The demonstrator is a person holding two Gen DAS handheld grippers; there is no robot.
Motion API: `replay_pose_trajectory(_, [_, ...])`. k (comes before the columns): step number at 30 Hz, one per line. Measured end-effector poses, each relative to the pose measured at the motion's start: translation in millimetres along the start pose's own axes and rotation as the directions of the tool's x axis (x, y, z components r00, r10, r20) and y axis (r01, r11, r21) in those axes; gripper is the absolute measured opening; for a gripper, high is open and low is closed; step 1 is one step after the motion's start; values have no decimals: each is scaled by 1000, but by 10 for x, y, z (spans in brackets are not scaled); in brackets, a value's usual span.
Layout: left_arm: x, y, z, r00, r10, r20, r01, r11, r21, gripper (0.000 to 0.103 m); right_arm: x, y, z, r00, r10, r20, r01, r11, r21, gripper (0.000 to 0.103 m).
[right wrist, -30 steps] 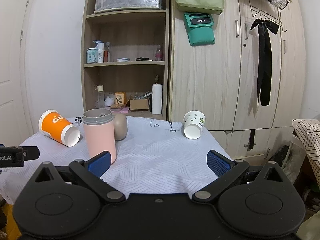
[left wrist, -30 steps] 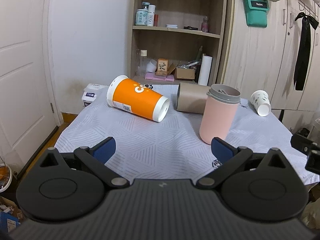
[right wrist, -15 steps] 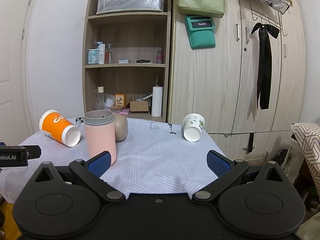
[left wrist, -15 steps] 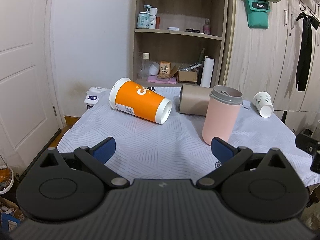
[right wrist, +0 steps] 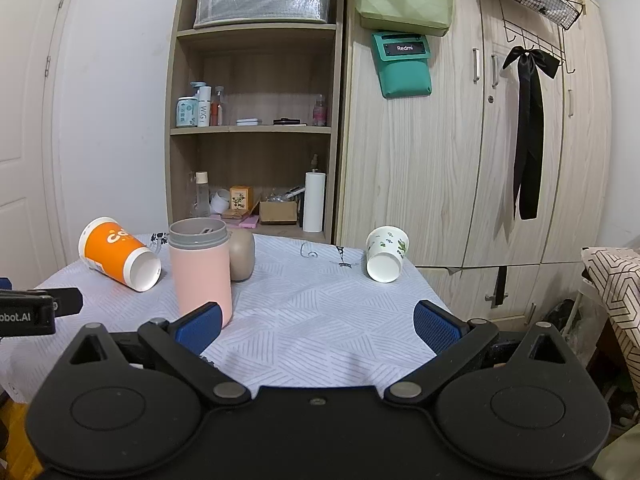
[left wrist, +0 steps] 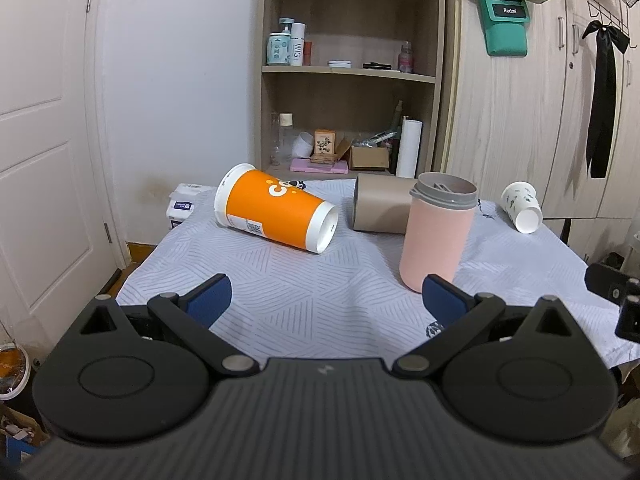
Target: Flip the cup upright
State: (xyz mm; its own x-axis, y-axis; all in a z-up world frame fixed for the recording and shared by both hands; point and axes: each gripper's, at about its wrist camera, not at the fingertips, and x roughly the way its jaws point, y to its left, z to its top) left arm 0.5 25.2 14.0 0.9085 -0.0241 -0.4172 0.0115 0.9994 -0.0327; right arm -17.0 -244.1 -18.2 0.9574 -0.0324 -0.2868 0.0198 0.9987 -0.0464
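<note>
An orange paper cup [left wrist: 276,212] lies on its side on the table, also in the right wrist view [right wrist: 118,254]. A tan cup [left wrist: 382,208] lies on its side behind an upright pink tumbler [left wrist: 438,234]. A small white floral cup [left wrist: 522,206] lies on its side at the far right, also in the right wrist view [right wrist: 386,254]. My left gripper [left wrist: 326,300] is open and empty, short of the cups. My right gripper [right wrist: 316,326] is open and empty near the table's front edge.
The table has a white patterned cloth [left wrist: 320,292]. A wooden shelf unit [left wrist: 348,72] and wardrobe doors [right wrist: 500,140] stand behind it. A white door [left wrist: 44,140] is at the left. A small white box [left wrist: 180,208] sits at the table's far left corner.
Both views have shifted slightly; the cups appear a little lower and farther in the frames. Both grippers stay open. No cup has moved.
</note>
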Motion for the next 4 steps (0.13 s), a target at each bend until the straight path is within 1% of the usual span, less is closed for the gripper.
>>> replay_pose_trajectory(4, [-2, -3, -3, 1000, 0, 0, 0, 1000, 1, 103, 1, -4, -2, 1000, 0, 0, 0, 1000, 1, 103])
